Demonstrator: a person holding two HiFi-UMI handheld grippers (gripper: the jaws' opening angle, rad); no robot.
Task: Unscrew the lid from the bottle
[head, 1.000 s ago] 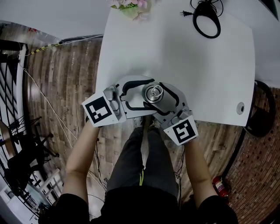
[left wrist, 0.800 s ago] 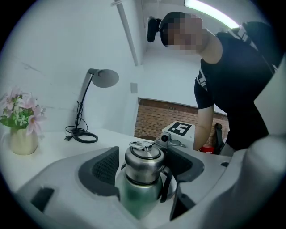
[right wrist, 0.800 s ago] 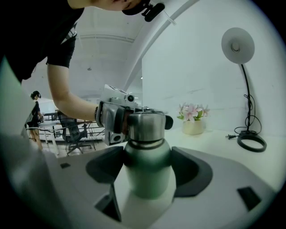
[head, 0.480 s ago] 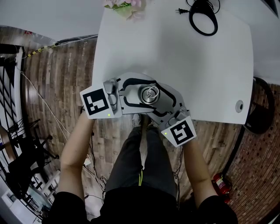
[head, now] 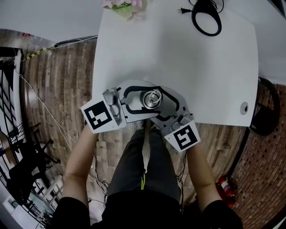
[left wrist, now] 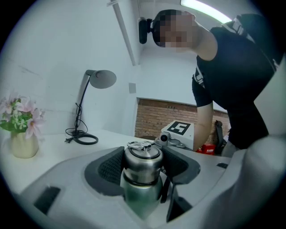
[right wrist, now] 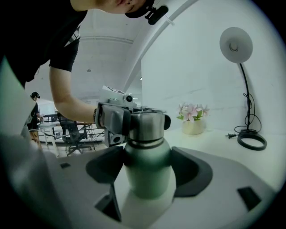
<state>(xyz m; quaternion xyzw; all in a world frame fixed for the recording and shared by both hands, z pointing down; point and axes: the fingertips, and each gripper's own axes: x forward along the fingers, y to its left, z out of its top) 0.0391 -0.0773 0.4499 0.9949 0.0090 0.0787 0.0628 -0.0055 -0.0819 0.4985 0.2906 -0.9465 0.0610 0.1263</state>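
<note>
The flowers (head: 123, 6) are sitting at the far left corner of the white table (head: 201, 67), well away from the action.

Coming in from the left, the left gripper (head: 142, 99) is reaching across the near edge of the table. It's wrapping its jaws around the steel lid (left wrist: 142, 160). Those jaws have just been closing, and in the left gripper view the dark pads (left wrist: 109, 169) are sitting against both sides of the lid, so it's pinching it.

The bottle (right wrist: 147, 179) is standing upright near the table's front edge, right between the two grippers, and the lid is looking like it's still on.

The right gripper (right wrist: 149, 163) is coming in from the right and lower down, and it's clamping the green body of the bottle below the lid. Its pads are pressing on both sides.

Further right and way back, the lamp (left wrist: 100, 79) is standing with its cord coiling round the base.
</note>
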